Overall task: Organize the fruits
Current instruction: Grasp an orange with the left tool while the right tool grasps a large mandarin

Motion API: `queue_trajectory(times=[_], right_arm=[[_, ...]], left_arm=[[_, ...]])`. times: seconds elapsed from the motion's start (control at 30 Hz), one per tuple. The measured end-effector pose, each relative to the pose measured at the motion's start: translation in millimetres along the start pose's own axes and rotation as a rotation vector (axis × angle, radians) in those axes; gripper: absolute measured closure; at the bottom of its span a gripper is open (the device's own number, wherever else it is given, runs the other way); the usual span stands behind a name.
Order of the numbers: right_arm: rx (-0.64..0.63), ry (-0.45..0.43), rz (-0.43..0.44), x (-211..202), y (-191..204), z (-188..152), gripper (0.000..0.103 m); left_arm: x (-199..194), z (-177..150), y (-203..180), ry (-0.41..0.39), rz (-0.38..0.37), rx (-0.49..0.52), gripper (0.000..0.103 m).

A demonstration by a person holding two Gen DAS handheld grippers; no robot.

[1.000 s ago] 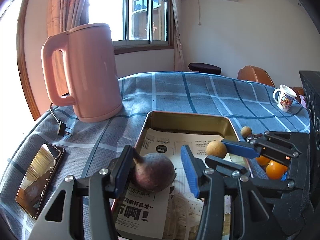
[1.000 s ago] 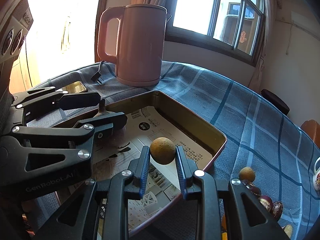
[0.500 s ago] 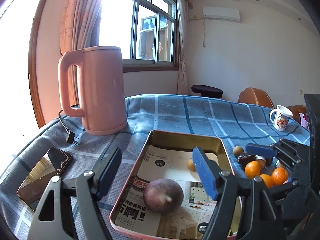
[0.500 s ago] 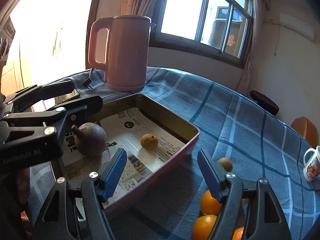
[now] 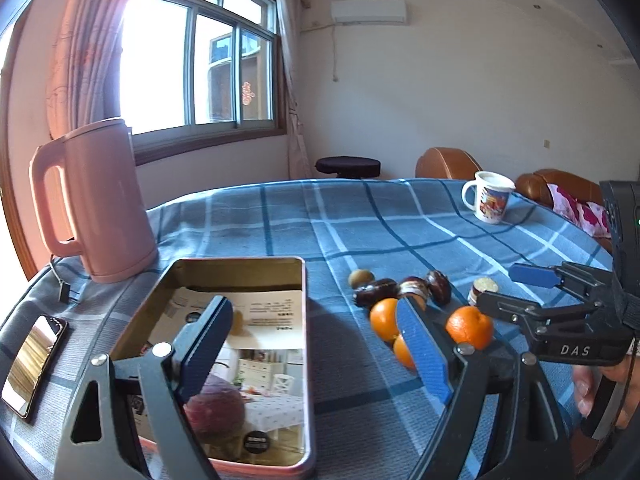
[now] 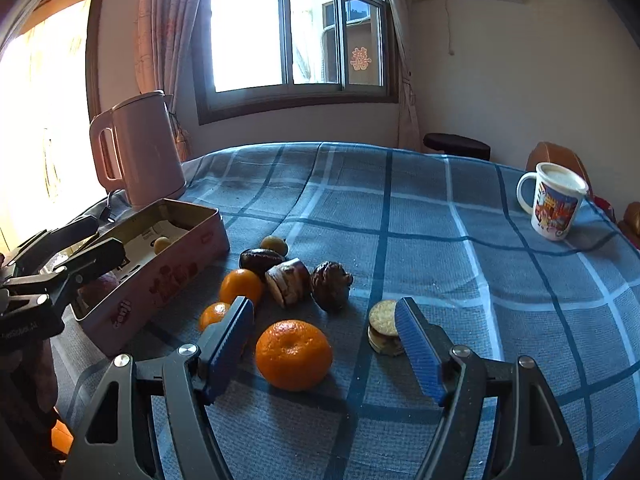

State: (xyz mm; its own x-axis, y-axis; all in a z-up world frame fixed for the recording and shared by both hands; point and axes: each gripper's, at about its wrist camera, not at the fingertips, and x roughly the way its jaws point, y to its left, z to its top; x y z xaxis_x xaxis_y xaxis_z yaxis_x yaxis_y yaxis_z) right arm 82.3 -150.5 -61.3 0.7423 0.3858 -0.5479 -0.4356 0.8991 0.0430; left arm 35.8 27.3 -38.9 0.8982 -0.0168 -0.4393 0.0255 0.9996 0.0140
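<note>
A metal tin (image 5: 304, 344) lined with paper holds a purple passion fruit (image 5: 216, 408) and a small yellow fruit (image 6: 162, 244). My left gripper (image 5: 316, 344) is open and empty above the tin's right rim. My right gripper (image 6: 326, 354) is open and empty, with its fingers either side of an orange (image 6: 294, 354) on the cloth. Two more oranges (image 6: 240, 286) (image 6: 214, 315), a small yellow-green fruit (image 6: 274, 245), dark brown pieces (image 6: 262, 260) (image 6: 332, 280) and a round biscuit (image 6: 384, 330) lie close by. The tin also shows in the right wrist view (image 6: 160, 276).
A pink kettle (image 5: 96, 208) stands behind the tin, with its cord and plug (image 5: 64, 290). A phone (image 5: 32, 364) lies left of the tin. A printed mug (image 6: 554, 200) stands far right. The blue checked cloth (image 6: 440, 240) covers the table.
Both grippers let go of their fruits in the tin, opened and pulled back to the right. The right gripper now sits at the orange on the cloth.
</note>
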Motion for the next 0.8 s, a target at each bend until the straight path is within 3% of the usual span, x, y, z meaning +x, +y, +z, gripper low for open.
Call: queue_trajectory(times=[0.2, 0.27, 0.4, 0.47, 0.6, 0.8], right_arm=[[-0.035, 0.055, 0.05, 12.9, 4.7, -8.1, 0.032], [-0.041, 0.086, 0.059, 18.6, 6.2, -8.9, 0.038], [-0.026, 0.168, 0.09, 33.7, 4.4, -9.9, 0.039], [-0.017, 0.196, 0.113, 39.0, 3.2, -10.7, 0.052], [-0.021, 0.194, 0.115, 37.9, 3.9, -12.1, 0.053], [0.047, 0.122, 0.052, 24.4, -9.3, -11.2, 0.054]], left_arm=[[14.1, -3.3, -19.4, 0.064, -0.04, 0.035, 0.017], [17.7, -5.1, -20.7, 0.082, -0.043, 0.034, 0.017], [24.2, -8.0, -23.9, 0.111, -0.057, 0.038, 0.017], [26.6, -9.0, -26.2, 0.124, -0.07, 0.041, 0.019], [30.6, -10.1, -34.3, 0.148, -0.105, 0.065, 0.025], [44.2, -10.5, -48.2, 0.22, -0.17, 0.09, 0.049]])
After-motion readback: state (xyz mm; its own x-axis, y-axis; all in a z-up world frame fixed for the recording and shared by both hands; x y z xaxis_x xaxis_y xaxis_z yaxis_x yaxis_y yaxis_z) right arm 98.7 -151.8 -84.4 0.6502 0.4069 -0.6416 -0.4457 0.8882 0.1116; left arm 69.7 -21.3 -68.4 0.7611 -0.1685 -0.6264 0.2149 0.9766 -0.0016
